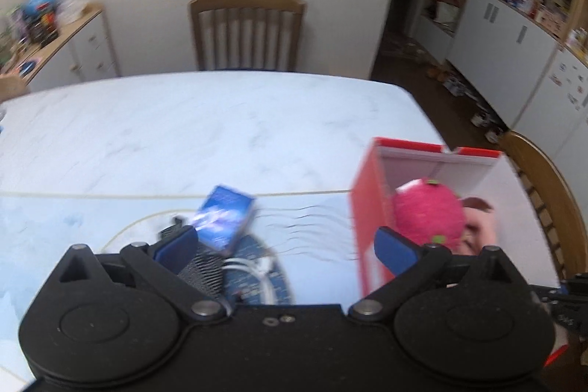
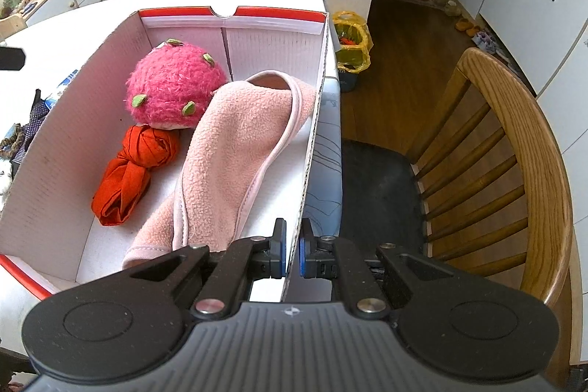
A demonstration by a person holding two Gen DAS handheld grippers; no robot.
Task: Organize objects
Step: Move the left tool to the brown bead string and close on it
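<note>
one red-and-white cardboard box (image 2: 55, 149) sits on the one table (image 1: 183, 135). inside it i count three soft things: one pink strawberry plush (image 2: 172, 87), one pink fleece cloth (image 2: 235, 157), one knotted orange cloth (image 2: 128, 171). out on the table: one blue card box (image 1: 224, 217), one black hairbrush (image 1: 202, 272), one white cable (image 1: 257, 272). two wooden chairs (image 2: 514, 149), one yellow bag (image 2: 351, 39) on the floor, and two grippers, a left gripper (image 1: 286, 245) and a right gripper (image 2: 292, 248).

Plush toy (image 2: 172, 87), blanket (image 2: 235, 149) (draped) and knotted cloth (image 2: 128, 168) in box (image 2: 55, 149)
</note>
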